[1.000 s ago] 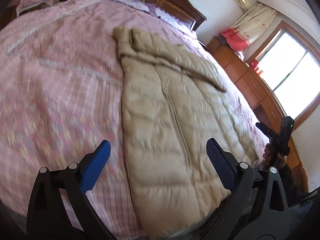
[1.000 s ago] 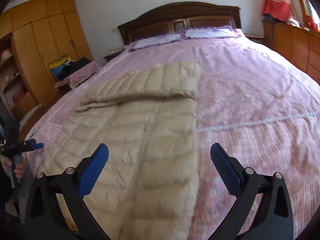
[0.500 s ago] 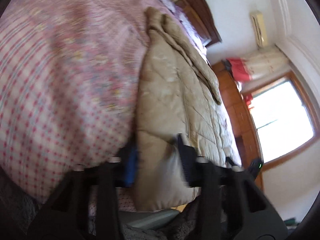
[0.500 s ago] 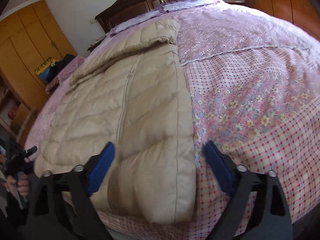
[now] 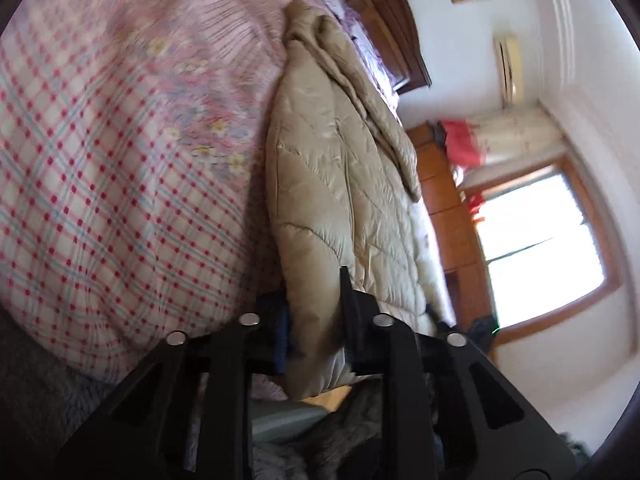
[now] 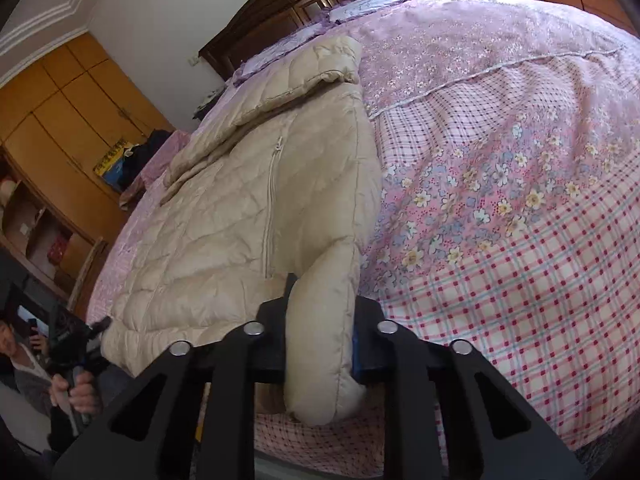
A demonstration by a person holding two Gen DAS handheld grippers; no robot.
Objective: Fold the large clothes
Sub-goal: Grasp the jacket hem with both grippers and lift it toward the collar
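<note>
The right gripper [image 6: 318, 320] has its two fingers closed on the near right corner of the beige down jacket [image 6: 240, 216], a puffed fold of hem bulging out between them. The left gripper [image 5: 314, 312] is likewise clamped on the jacket's [image 5: 344, 184] near left hem corner, fabric pinched tight between its jaws. From both pinches the jacket stretches away toward the far end of the bed: it lies zipper-up on the pink patterned bedspread [image 6: 500, 184], its sleeves already folded across the upper chest, collar end near the wooden headboard [image 6: 320, 4]. Left of the bed, in the right wrist view, stands an orange wardrobe [image 6: 68, 116]; a window [image 5: 540, 248] shows on the right side of the room in the left wrist view.

The step in hand looks like the lengthwise fold, with both hem corners secured. The next move probably calls for lifting the two corners together, carrying them evenly toward the collar, and laying the hem down square without letting the slippery padding slide or the sleeves spill out.
</note>
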